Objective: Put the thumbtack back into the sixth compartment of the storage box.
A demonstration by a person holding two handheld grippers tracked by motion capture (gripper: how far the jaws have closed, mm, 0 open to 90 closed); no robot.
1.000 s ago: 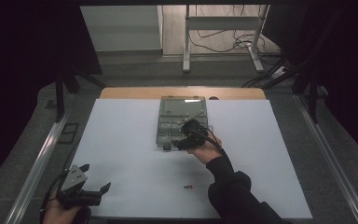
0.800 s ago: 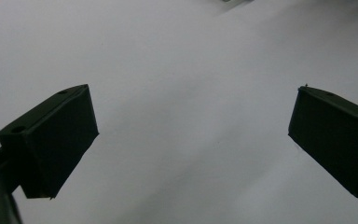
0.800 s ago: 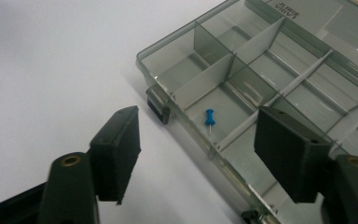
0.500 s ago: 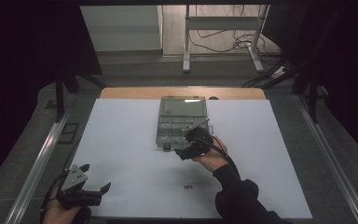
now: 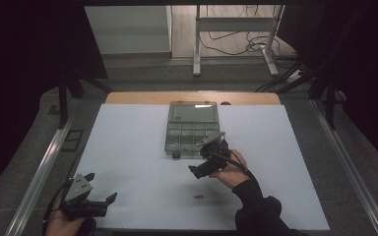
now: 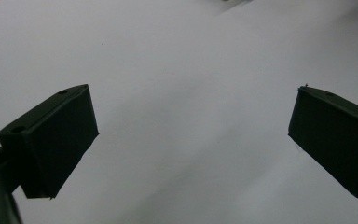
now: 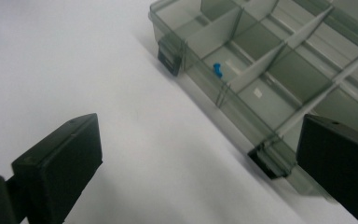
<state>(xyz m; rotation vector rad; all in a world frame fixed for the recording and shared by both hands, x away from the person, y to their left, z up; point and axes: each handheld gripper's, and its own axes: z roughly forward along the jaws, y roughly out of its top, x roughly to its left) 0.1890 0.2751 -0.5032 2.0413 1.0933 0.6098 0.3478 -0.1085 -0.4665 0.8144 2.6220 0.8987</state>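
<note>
A: Entry, near edge first. High view, lower left of frame: the left gripper (image 5: 101, 201) sits in the person's left hand (image 5: 64, 225) just above the white table (image 5: 128, 147). State?

B: The left gripper view has both black jaws standing far apart, at the left and right sides of the frame, with bare white table between them. Wide open, holding nothing.

A: Next out, lower middle of the high view?

B: A small red piece (image 5: 198, 197) lies loose on the table, near the right hand (image 5: 229, 169) and apart from it.

A: Right gripper?

B: The right gripper (image 5: 193, 169) is at centre frame in the high view, just beside the near edge of the box. Its jaws have just been opening and now stand wide apart; in its own view (image 7: 200, 158) nothing lies between them but table. It grips nothing.

A: And the box?

B: The clear compartment box (image 5: 193, 129) sits at upper middle of the table, lid open toward the far edge. In the right gripper view a small blue piece (image 7: 218, 70) rests in a compartment along the near wall, in the upper middle of that frame. Two dark latches (image 7: 170, 59) hang on that wall.
</note>
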